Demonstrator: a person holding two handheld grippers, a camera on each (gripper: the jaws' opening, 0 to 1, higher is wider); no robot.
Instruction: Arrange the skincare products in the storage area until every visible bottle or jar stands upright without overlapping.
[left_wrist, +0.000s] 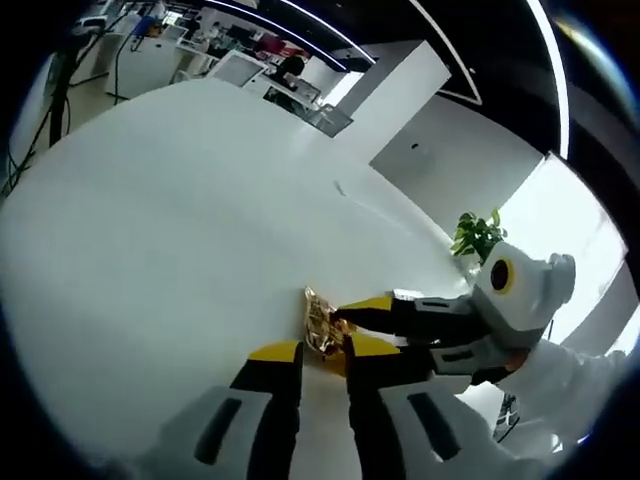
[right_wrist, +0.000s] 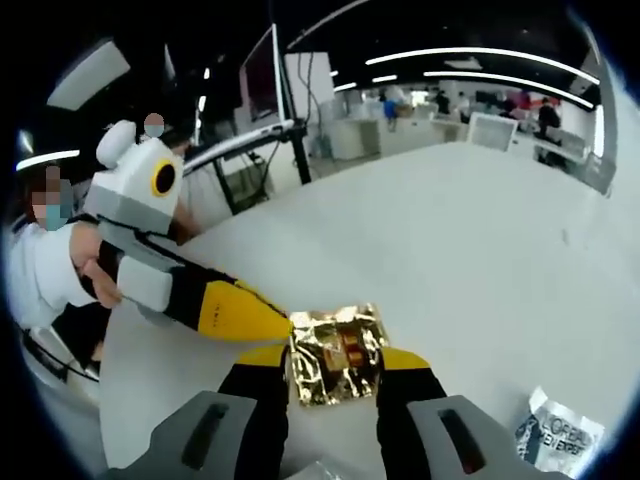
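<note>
The gold sachet (right_wrist: 337, 355) lies on the white tabletop (right_wrist: 470, 240), clamped between the right hand-held gripper (right_wrist: 335, 362) jaws, with the left hand-held gripper (right_wrist: 265, 325) pinching its edge. In the left gripper view, the left hand-held gripper (left_wrist: 322, 352) meets the sachet (left_wrist: 320, 325) at its tips. A white packet (right_wrist: 560, 430) lies nearby.

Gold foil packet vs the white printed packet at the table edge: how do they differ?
The crinkled gold foil packet is shiny and metallic; the white printed plastic packet is matte with dark lettering. The gold foil packet sits between the right gripper jaws, with the left gripper touching its edge; the white packet lies free, apart from both. Both lie on the white table.
</note>
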